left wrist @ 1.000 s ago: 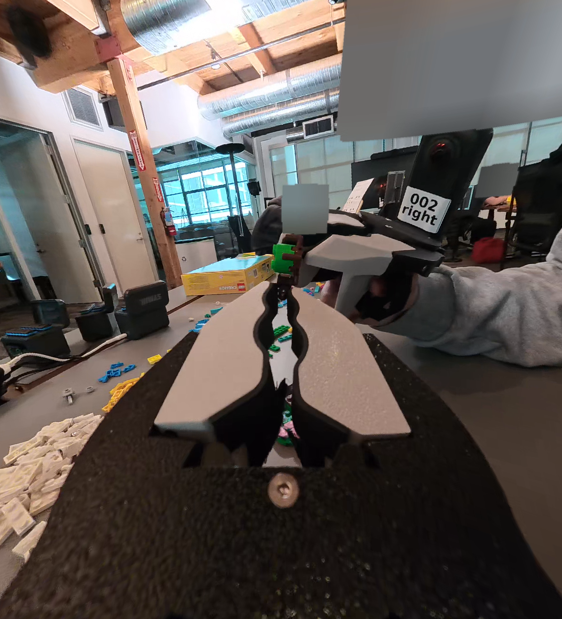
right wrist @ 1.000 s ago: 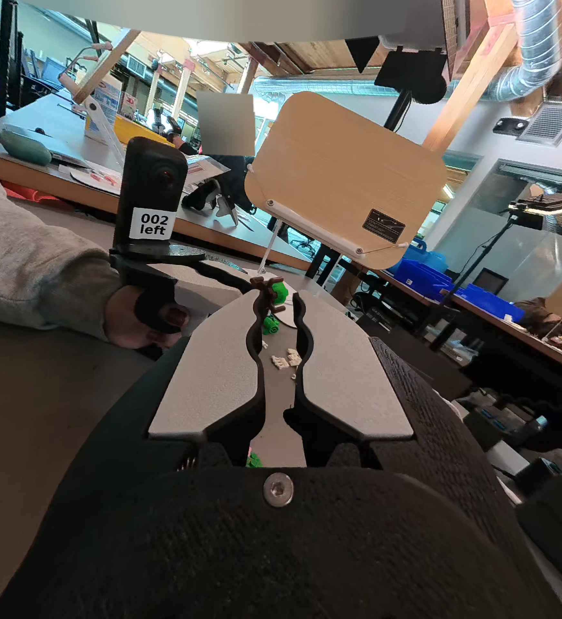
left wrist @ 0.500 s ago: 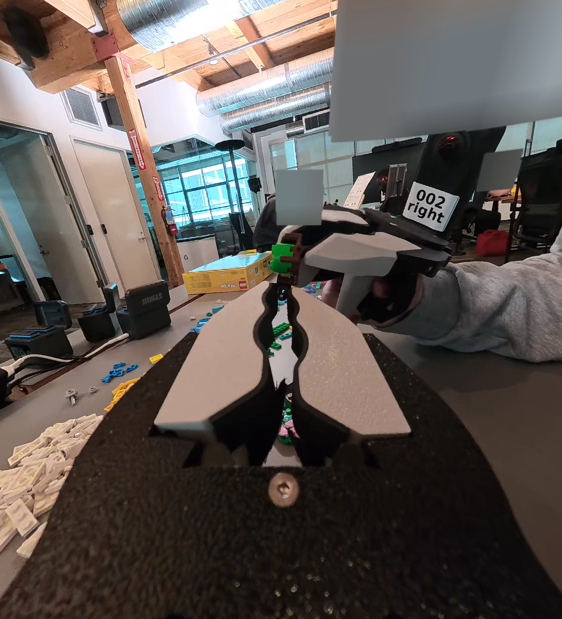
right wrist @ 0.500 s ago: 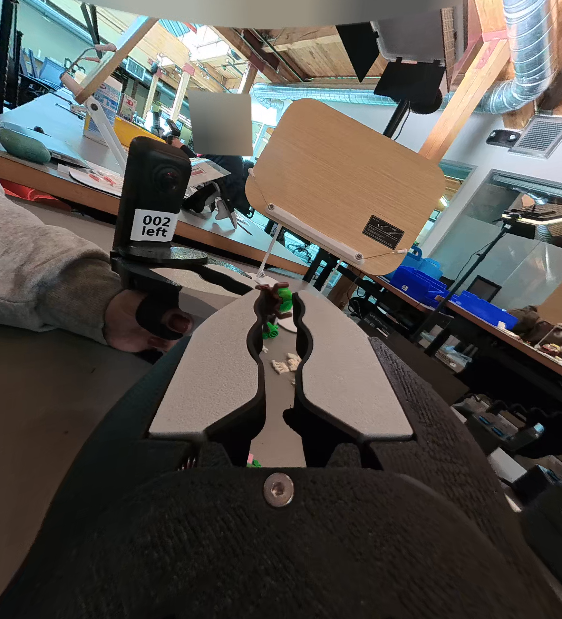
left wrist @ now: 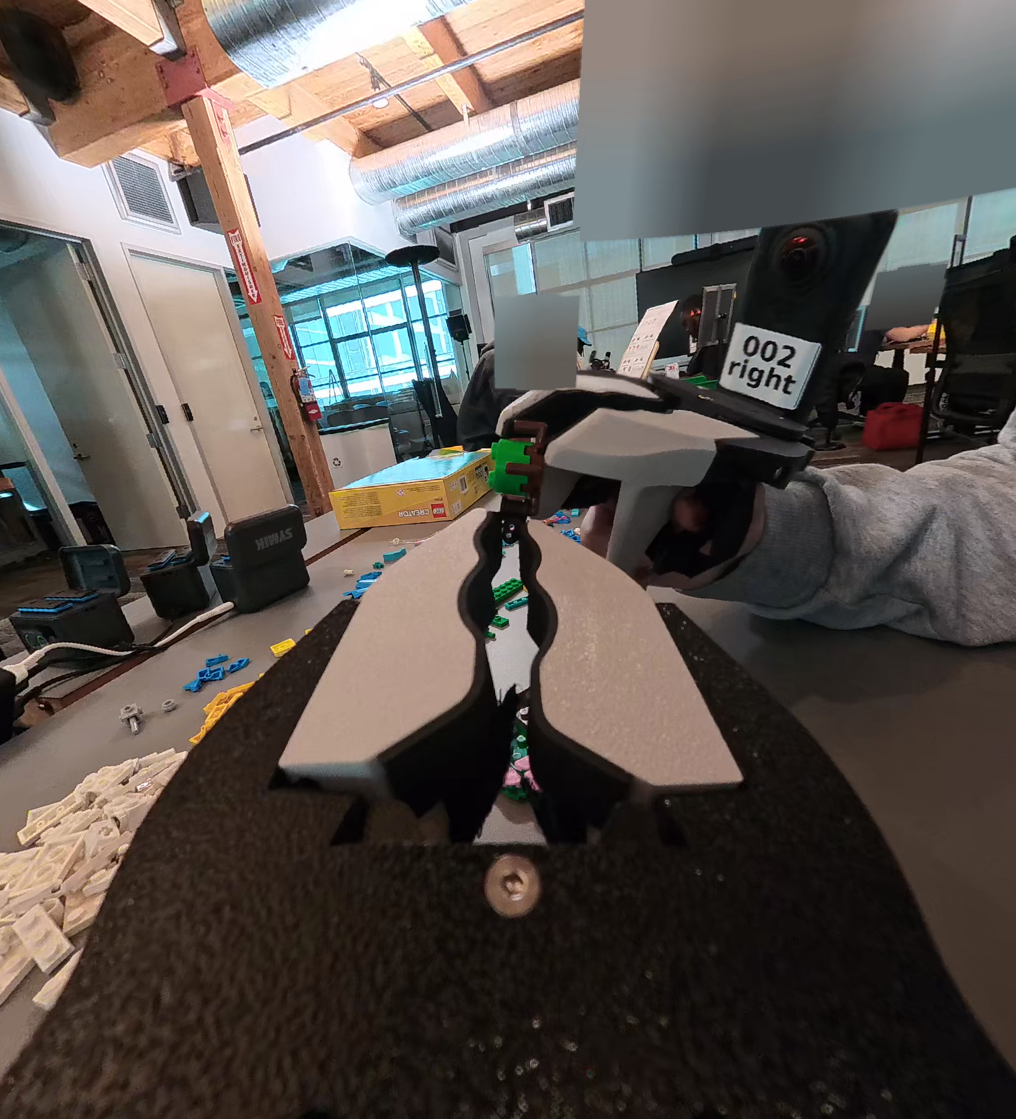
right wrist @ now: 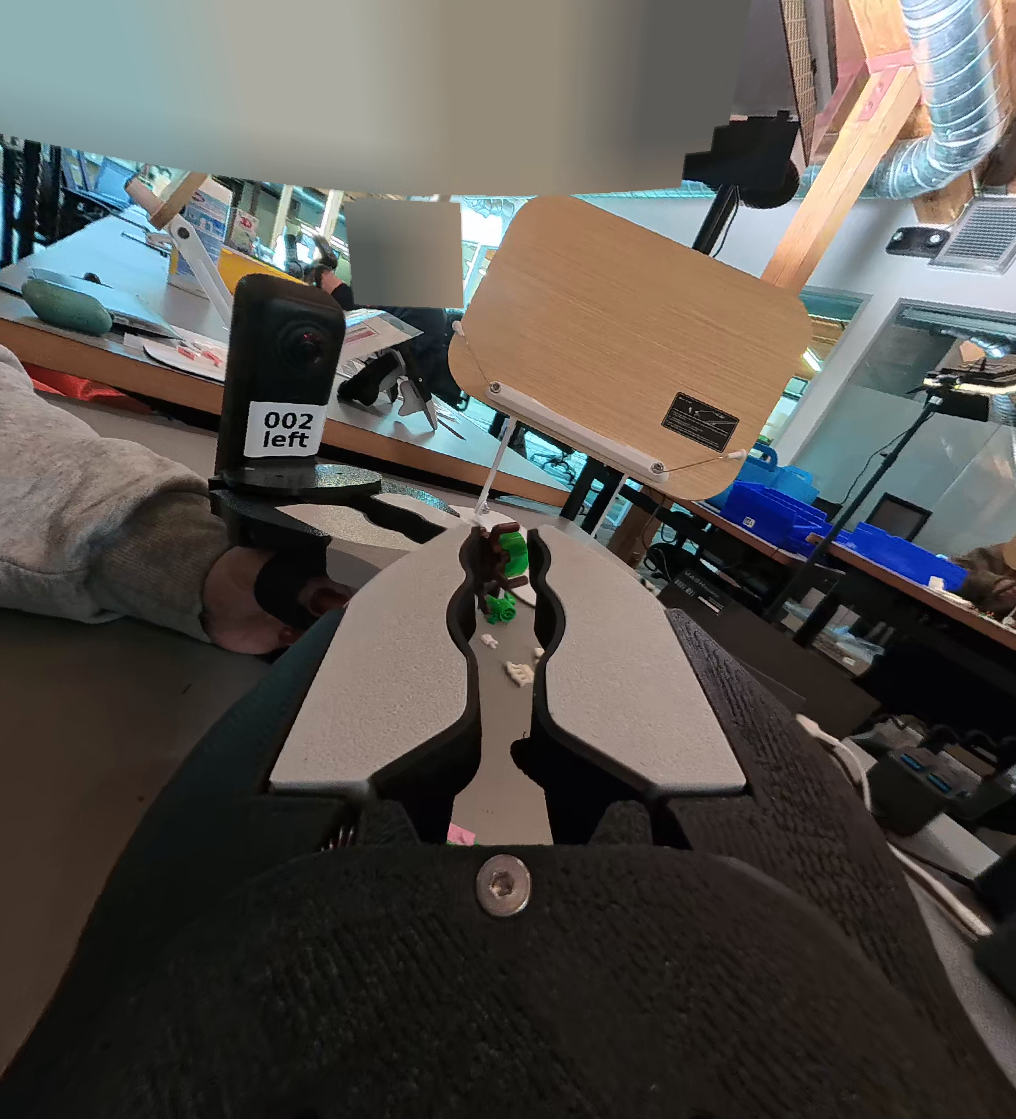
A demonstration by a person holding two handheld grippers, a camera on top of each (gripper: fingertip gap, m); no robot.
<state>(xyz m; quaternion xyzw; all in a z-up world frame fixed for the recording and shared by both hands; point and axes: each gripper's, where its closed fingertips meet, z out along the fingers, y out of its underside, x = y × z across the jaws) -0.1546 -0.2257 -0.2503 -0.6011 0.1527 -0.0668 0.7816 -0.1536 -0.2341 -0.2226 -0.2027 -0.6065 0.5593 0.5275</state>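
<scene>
Both jaws on brown-green brick piece (left wrist: 517, 466)

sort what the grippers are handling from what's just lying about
In hand:
- brown-and-green brick piece, clamped by the right gripper
- its dark lower end, between the left gripper tips

Lying about:
- white plates pile
- blue bricks
- yellow box
- black boxes
- wooden board stand

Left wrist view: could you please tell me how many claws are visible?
2. The left claw fills the foreground, tips at the lower end of a brown and green brick piece; the right claw, beyond at upper right, grips that piece. None seems hidden.
</scene>
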